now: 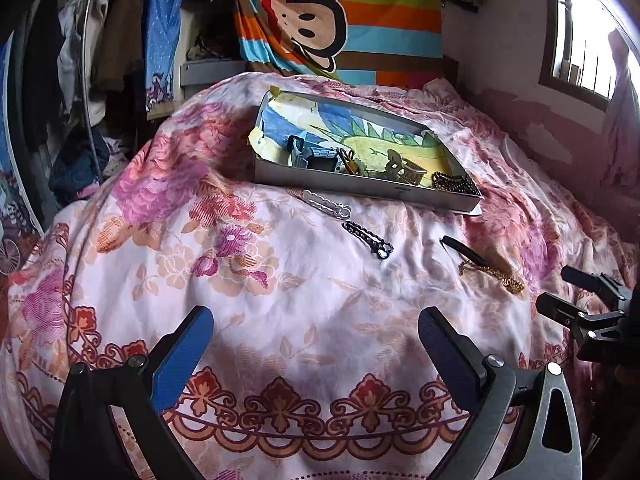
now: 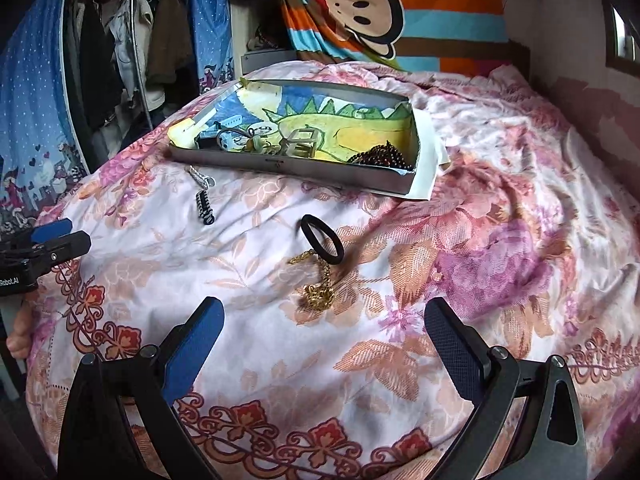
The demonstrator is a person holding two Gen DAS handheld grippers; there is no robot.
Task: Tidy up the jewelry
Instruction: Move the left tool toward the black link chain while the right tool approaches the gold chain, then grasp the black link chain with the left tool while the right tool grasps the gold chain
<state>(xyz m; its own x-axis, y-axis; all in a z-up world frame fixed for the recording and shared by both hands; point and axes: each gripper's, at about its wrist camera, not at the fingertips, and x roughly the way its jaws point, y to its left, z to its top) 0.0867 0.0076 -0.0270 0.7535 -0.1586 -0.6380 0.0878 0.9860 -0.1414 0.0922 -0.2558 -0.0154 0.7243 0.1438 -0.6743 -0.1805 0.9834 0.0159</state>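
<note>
Both my grippers hover spread wide over the floral bedspread (image 2: 500, 208), holding nothing.

My left gripper (image 1: 316, 340) sits low centre; the white hair clip (image 1: 326, 203) and black hair clip (image 1: 367, 237) lie above it. My right gripper (image 2: 324, 336) points at the gold chain (image 2: 318, 290) and black hair tie (image 2: 322, 237), with the tray (image 2: 304, 170) beyond.

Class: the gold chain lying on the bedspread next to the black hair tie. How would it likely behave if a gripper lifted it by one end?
The gold chain lies in a loose, bunched heap, so it would probably hang limp and swing. Its small links may slip between wide fingers. It touches the black hair tie, which might drag along.
</note>
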